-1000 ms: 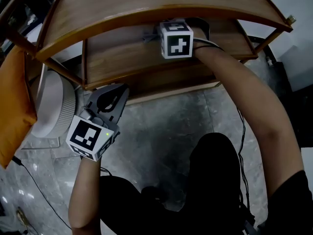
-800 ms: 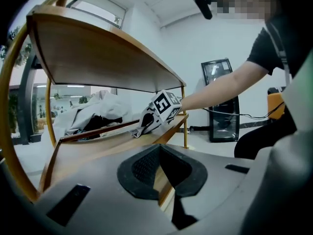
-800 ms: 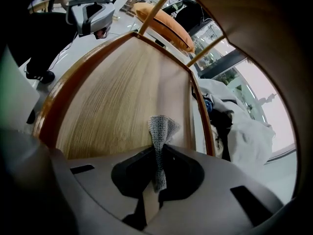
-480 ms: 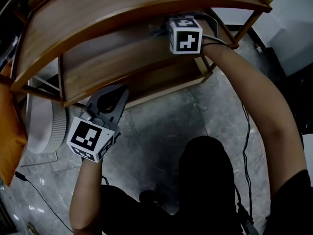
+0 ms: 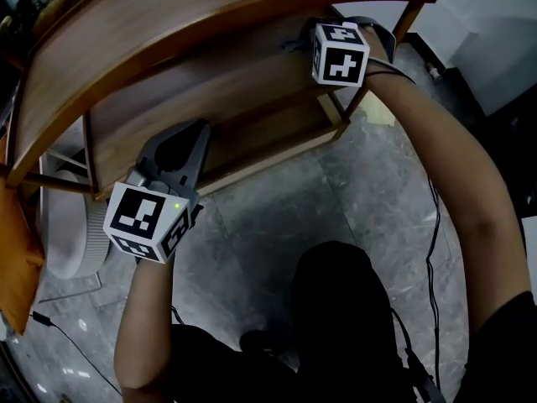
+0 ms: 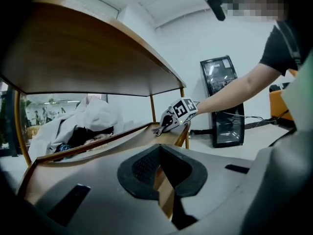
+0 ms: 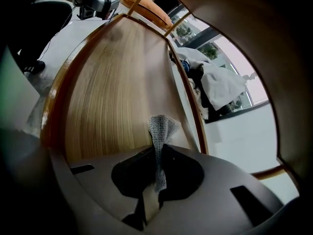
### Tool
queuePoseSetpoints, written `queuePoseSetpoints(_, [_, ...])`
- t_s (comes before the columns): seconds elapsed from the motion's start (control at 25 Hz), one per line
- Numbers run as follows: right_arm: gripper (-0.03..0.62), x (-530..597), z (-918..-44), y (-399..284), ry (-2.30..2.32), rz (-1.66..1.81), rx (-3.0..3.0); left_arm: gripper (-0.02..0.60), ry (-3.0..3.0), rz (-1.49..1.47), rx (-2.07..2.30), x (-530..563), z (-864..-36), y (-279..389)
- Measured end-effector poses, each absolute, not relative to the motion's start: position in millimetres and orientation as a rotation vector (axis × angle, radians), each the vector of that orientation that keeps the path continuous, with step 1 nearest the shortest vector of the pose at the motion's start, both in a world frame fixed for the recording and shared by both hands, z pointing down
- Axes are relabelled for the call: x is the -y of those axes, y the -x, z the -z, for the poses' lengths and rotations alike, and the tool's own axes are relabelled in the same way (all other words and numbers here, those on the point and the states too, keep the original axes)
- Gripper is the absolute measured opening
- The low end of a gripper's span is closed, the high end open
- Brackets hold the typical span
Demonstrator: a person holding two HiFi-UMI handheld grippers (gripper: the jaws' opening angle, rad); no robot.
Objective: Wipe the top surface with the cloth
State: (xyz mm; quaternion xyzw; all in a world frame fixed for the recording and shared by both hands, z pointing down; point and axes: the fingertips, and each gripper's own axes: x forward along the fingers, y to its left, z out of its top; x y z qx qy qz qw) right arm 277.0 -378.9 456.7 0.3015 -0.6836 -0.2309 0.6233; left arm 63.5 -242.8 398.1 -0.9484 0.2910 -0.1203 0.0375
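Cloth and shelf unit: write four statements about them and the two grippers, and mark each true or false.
1. The right gripper is shut on a grey cloth. True.
2. The cloth is on the top board of the shelf unit. False: it is at the lower shelf, under the top board.
3. The left gripper holds a second cloth. False: nothing is between its jaws.
4. The left gripper is near the front edge of the lower shelf, apart from the right gripper. True.
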Motion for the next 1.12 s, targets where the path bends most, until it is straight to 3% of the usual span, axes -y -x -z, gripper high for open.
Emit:
queuePoseSetpoints(0.48, [0.032,385.1,-444.8,-312.9,-0.825,0.488,1.48,0.011,2.731,0.527,-0.797,273.9,-376.5,-62.9])
queuePoseSetpoints(0.56, [0.032,385.6,-439.8,-275.9,-0.793,0.581,1.559,0.011,2.715,0.591,-0.822,280.1,-382.7,-44.0])
queuePoseSetpoints(0.92, [0.032,401.1,-423.2,5.8,-0.603,0.951,1.94,0.011,2.788,0.571,-1.152,293.7,-389.2,57.2])
queuePoseSetpoints(1.12, [0.032,407.9,-444.9,81.3,-0.508,0.993,1.978,0.011,2.765,0.561,-1.225,281.4,-384.4,83.6])
